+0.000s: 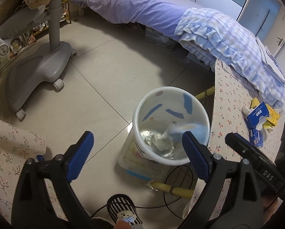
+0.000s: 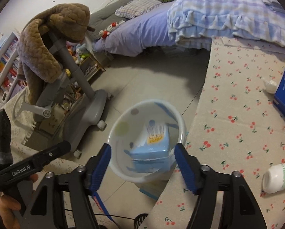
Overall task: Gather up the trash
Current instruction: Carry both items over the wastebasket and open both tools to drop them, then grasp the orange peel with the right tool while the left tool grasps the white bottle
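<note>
Holding left gripper [image 1: 138,148] tilted steeply downward, blue-padded jaws spread wide, nothing between them. Angling right gripper [image 2: 142,158] downward too, jaws parted, gripping nothing. Hand [image 2: 7,208] clasping left gripper's handle.

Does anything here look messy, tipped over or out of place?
Yes. A white bottle lies on its side on the cherry-print table. Near the table's far end a torn blue box sits among yellow wrappers. The bin stands upright on the floor, with a blurred blue pack inside.
</note>
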A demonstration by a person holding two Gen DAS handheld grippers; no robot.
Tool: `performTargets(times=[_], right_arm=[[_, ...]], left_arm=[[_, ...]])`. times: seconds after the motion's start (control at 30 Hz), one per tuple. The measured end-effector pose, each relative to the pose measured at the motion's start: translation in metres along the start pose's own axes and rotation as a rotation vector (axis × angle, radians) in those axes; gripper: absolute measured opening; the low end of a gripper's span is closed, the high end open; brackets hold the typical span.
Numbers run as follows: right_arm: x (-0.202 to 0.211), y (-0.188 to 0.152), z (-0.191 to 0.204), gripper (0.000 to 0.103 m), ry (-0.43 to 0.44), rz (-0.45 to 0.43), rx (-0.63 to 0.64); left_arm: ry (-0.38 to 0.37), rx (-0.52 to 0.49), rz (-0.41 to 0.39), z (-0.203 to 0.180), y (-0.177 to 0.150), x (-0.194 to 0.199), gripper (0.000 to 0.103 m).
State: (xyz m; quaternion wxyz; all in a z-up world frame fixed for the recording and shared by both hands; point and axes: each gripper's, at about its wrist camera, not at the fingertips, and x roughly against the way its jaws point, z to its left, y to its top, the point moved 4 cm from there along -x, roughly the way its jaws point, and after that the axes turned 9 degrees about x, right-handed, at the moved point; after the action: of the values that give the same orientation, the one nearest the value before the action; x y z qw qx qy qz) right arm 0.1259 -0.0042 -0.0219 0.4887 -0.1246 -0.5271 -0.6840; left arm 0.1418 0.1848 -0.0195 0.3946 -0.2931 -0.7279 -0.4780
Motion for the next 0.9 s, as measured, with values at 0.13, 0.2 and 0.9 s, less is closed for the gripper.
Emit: performTargets(times=[0.13,0.2,0.9], right_arm=[[0.013,-0.001,-0.009,0.072,-0.031,-0.005,-0.008],[0.020,-0.002,-0.015,0.072,-0.048,-0.008,-0.012],[0.155,-0.067,-0.143,0.078,-0.327,-0.107,-0.134]], left_arm=[[-0.018,0.001,0.002,-0.003,-0.002,0.002,0.094],[-0.031,0.001,0.008,-0.006,-0.003,0.003,0.094],[-0.102,-0.145,0.048,-0.074,-0.054,-0.005,0.101]])
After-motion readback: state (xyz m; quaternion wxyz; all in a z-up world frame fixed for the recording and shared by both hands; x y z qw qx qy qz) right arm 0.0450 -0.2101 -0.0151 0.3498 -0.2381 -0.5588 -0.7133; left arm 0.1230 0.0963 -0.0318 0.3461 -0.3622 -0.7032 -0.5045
